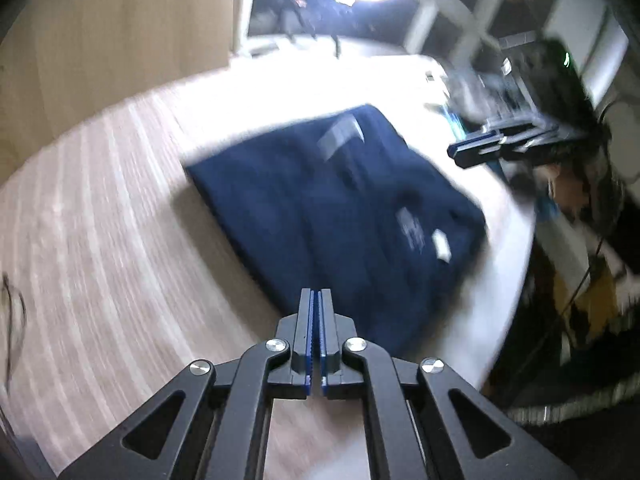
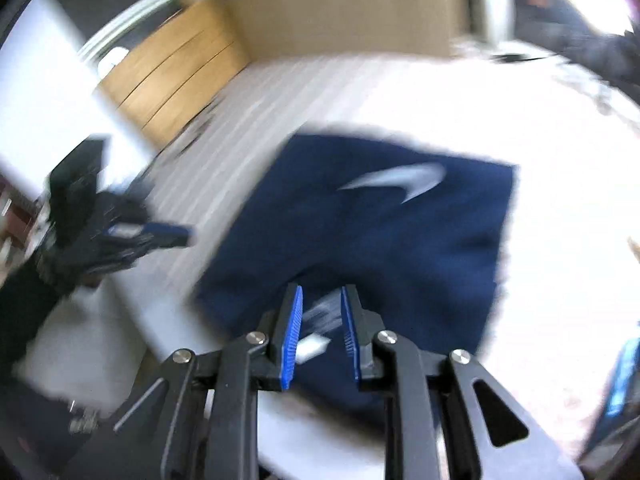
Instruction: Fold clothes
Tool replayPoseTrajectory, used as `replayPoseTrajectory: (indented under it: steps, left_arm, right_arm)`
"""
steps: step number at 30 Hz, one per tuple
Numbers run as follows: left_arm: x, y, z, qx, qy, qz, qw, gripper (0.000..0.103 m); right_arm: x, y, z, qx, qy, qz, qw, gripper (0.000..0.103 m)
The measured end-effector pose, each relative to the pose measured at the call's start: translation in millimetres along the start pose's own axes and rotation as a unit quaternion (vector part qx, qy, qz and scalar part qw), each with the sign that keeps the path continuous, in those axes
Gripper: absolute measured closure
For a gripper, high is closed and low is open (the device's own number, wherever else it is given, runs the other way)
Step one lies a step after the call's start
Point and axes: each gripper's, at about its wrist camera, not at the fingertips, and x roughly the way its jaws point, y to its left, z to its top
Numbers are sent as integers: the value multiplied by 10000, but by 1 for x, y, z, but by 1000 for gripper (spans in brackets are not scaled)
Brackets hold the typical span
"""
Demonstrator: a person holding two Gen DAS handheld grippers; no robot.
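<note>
A: Where does the garment (image 1: 340,208) lie?

B: Flat on the bed (image 1: 100,220), already folded into a rough rectangle, dark blue, with a pale swoosh mark showing in the right wrist view; its long axis runs from the near edge of the bed, where both tools are, away toward the bright far side.

A: And the fingers?

B: The left gripper (image 1: 315,300) has its fingers pressed together with nothing between them; it hangs above the bed just off the garment's near corner; the right gripper (image 2: 320,300) is spread apart, holding nothing, and it sits right over the garment's near edge, a small white label visible in the gap.

A: So which is nearer?

B: The right one, I judge; the cloth lies straight ahead of and beneath its fingers, while from the left it lies ahead and a little to the right. Both pictures are smeared, so whether the right fingers touch the cloth I cannot tell.

A: Next fold?

B: Probably across the long axis, near edge carried to far.
</note>
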Motion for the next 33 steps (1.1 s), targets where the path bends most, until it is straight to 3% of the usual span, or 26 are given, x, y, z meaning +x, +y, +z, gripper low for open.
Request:
replayPoseTrajectory:
  steps: [2,5,7,9,12,13,14,19,24,30,33]
  left_arm:
    - [19,12,28,-59,-186,144,9997,97]
    - [63,29,59,-296,-183,121,9993,94]
    - [90,42,67,-456,33,361,9983,92]
    - [109,56,70,-661,238,533,9961,96]
    - [75,68,59,-1093,7,615,9921,84]
    - [62,71,50,-1258,5,695,9896,78]
    - [49,73,40,-1422,4,775,9868,65]
    - [29,65,-8,-2292,329,579,9711,60]
    - [51,54,-20,-2447,472,588,9667,60]
    - [68,30,-14,-1832,504,1222,9741,58]
    - [75,13,-12,-1528,464,1270,9790,64]
  right_arm:
    - [15,-30,22,295,-149,-95,9994,83]
    - [59,-66,48,738,72,-160,9971,83]
    - [86,-95,52,1057,379,-519,9923,83]
    - [88,-111,48,1245,429,-672,9890,85]
    - [51,-110,28,1326,220,-812,9876,75]
    - [41,-107,19,1340,182,-849,9872,62]
    - [33,-103,9,1353,161,-871,9868,48]
    - [43,-70,-40,1214,587,-850,9872,45]
    - [61,-65,-45,1152,584,-1028,9863,44]
    - [73,-41,-49,467,480,-1495,9865,39]
    - [73,-46,-48,283,444,-1383,9890,55]
